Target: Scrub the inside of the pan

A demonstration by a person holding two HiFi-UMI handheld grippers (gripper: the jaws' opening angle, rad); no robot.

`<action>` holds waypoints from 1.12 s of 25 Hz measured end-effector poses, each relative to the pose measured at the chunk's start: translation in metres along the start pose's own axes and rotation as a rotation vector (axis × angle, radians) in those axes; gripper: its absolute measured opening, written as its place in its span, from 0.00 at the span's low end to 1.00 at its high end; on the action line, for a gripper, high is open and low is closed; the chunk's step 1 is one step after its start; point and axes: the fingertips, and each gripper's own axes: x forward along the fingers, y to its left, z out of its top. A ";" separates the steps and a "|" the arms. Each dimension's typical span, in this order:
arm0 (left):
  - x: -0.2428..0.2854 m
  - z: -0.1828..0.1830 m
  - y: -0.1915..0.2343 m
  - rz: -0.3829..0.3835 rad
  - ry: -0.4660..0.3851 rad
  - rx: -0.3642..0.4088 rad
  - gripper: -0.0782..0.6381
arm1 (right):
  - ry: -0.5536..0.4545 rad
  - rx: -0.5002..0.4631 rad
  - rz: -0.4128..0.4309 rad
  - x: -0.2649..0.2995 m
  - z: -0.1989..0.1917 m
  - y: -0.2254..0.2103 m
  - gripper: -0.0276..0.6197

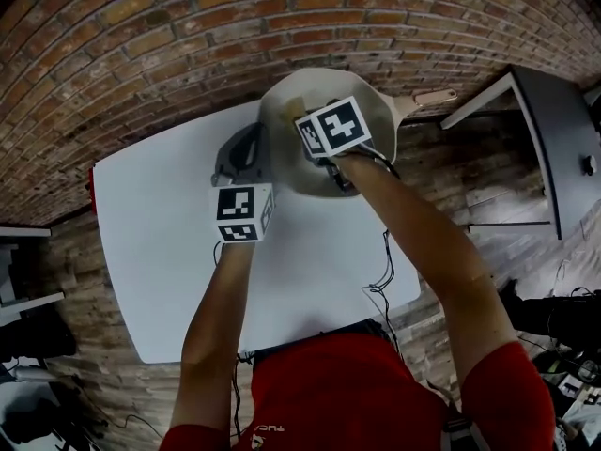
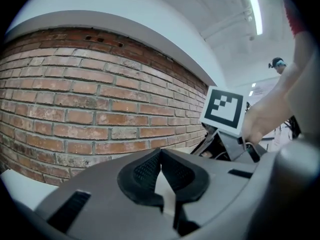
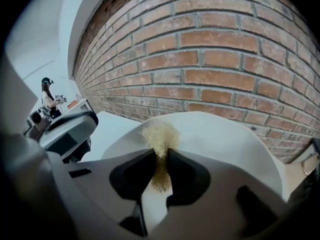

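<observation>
Pan (image 1: 282, 120), cream-coloured and wide, sits at the far side of the white counter (image 1: 169, 214), close to a brick wall (image 1: 141, 45). Its pale handle (image 1: 427, 100) points off to the right, past the counter's edge. In the right gripper view the pan's far rim rises in front of the bricks, with the bowl's smooth inside facing the camera.

At the pan's left rim is the left gripper (image 1: 252, 147). Its dark pads (image 2: 145, 171) are drawn together at the tips, with a pale sliver pinched between them lower down. This seems to be the pan's edge, though the left gripper view shows too little of it to be sure.

Over the pan's bowl is the right gripper (image 3: 161, 156), its jaws closed narrowly on a scrubber (image 3: 160, 136). The scrubber is a yellowish, fibrous tuft that sticks out beyond the jaw tips and lies against the pan's inside.
</observation>
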 end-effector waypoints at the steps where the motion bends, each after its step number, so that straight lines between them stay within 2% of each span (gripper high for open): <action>1: 0.001 -0.001 0.000 0.000 0.000 -0.002 0.13 | 0.014 -0.001 0.004 0.005 -0.003 0.000 0.16; 11: 0.010 -0.008 0.017 -0.003 0.012 -0.003 0.13 | 0.088 0.016 0.022 0.048 -0.020 0.005 0.16; 22: 0.004 -0.005 0.019 -0.019 -0.004 -0.025 0.13 | 0.144 0.083 -0.137 0.036 -0.044 -0.067 0.16; 28: 0.000 -0.003 0.020 -0.017 -0.011 -0.036 0.13 | 0.143 0.104 -0.178 0.023 -0.049 -0.085 0.16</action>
